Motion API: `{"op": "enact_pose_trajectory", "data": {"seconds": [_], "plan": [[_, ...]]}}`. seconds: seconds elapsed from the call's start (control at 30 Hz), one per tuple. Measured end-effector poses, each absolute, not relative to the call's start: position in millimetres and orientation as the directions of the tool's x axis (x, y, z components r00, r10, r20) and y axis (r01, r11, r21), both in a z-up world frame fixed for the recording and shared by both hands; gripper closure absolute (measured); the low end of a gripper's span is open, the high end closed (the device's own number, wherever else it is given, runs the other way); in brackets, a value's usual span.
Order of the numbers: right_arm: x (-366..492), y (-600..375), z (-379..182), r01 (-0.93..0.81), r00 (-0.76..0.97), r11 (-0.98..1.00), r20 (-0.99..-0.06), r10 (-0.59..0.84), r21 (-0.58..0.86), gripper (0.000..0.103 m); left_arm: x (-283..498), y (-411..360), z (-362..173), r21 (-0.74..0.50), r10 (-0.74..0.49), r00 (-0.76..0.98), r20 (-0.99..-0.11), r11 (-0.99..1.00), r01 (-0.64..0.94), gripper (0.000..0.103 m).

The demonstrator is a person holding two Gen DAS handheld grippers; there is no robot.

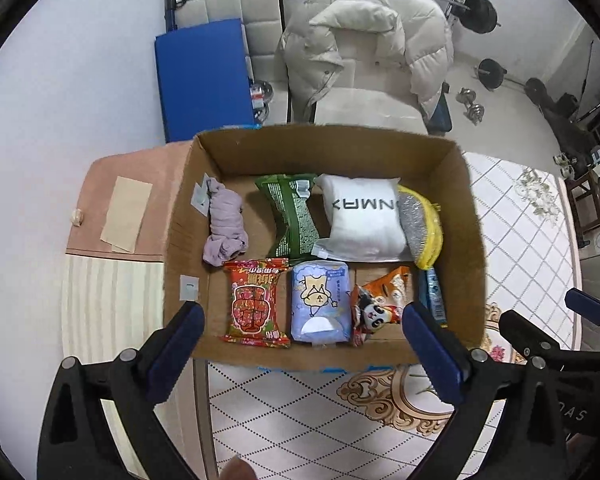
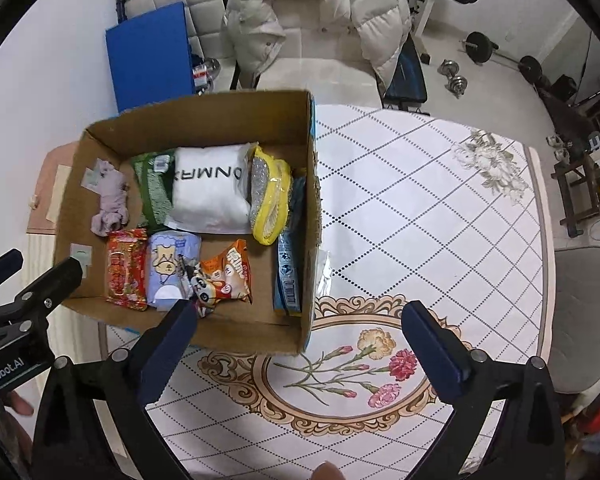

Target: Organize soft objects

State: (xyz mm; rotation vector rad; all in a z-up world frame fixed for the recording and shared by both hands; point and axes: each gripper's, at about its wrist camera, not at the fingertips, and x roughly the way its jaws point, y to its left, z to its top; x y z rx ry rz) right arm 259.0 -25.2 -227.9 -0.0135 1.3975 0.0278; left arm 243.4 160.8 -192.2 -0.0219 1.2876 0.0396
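Note:
An open cardboard box (image 1: 466, 216) (image 2: 310, 200) stands on the table. Inside lie a lilac cloth (image 1: 225, 224) (image 2: 110, 200), a green packet (image 1: 294, 216) (image 2: 152, 188), a white pillow pack (image 1: 364, 218) (image 2: 210, 190), a yellow sponge pack (image 1: 424, 228) (image 2: 270, 196), a red packet (image 1: 256, 304) (image 2: 126, 270), a light blue tissue pack (image 1: 320, 302) (image 2: 170, 268), an orange snack bag (image 1: 380, 300) (image 2: 224, 276) and a blue packet (image 1: 434, 292) (image 2: 288, 276). My left gripper (image 1: 304, 344) is open and empty above the box's near wall. My right gripper (image 2: 300, 340) is open and empty over the box's near right corner.
The box rests on a table with a white diamond-pattern cloth (image 2: 420, 208) and a floral medallion (image 2: 348, 364). A pink cabinet top (image 1: 132, 200) lies left of the box. A chair with a white puffer jacket (image 1: 364, 44) and gym weights (image 1: 472, 104) stand behind.

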Motion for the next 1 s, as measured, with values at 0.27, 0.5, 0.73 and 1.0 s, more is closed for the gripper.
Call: {"op": "enact_pose_trajectory", "data": {"seconds": [0.27, 0.5, 0.73, 1.0], "plan": [[202.4, -33.9, -137.4, -0.039, 0.32, 0.999, -0.946, 0.043, 0.032, 0.0, 194.7, 151.2, -112.1, 0.018, 0.029, 0.416, -0.909, 0.999, -0.03, 0.001], [153.0, -41.2, -61.4, -0.049, 0.439, 0.998, -0.897, 0.047, 0.028, 0.0, 149.3, 151.3, -51.1, -0.017, 0.005, 0.494, -0.869, 0.999, -0.041, 0.001], [109.4, -42.0, -6.9, -0.085, 0.514, 0.996, -0.855, 0.069, 0.029, 0.0, 115.4, 147.0, -12.2, -0.017, 0.006, 0.539, -0.842, 0.999, -0.038, 0.001], [77.7, -44.6, 20.1, -0.099, 0.553, 0.995, -0.831, 0.059, 0.004, 0.0, 90.9, 143.0, 1.2, -0.039, -0.015, 0.549, -0.836, 0.999, -0.033, 0.001]]}}
